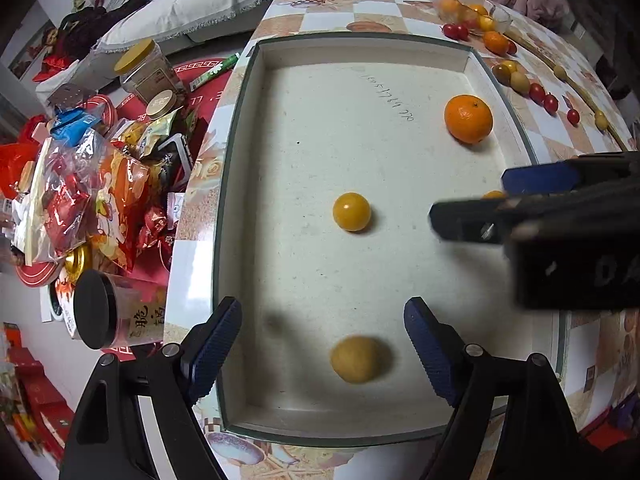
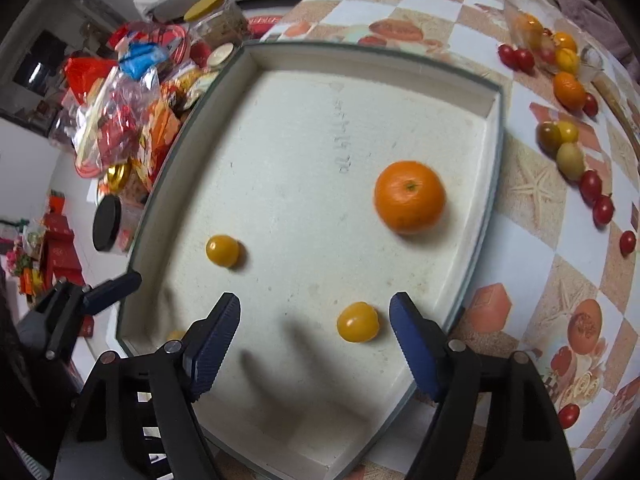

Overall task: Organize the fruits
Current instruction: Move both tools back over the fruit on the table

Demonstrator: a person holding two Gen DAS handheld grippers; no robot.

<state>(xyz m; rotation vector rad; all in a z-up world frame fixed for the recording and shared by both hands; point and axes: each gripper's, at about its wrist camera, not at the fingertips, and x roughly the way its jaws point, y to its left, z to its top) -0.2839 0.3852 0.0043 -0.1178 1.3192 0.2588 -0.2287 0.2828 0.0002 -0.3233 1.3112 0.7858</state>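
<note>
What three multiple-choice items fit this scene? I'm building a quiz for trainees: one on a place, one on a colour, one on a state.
1. Where does the large orange lie?
A. In the glass bowl
B. Inside the white tray
C. On the checked tablecloth outside the tray

2. What colour are the left gripper's finger pads?
A. Red
B. Yellow
C. Blue

3. How does the left gripper stand?
A. Open, gripping nothing
B. Shut on the large orange
C. Shut on a red tomato

Answers:
1 B: the large orange rests on the floor of the white tray, near its right wall.
2 C: the finger pads are ribbed blue on black arms.
3 A: the left gripper has its fingers wide apart, with a yellow fruit lying loose in the tray between them.
</note>
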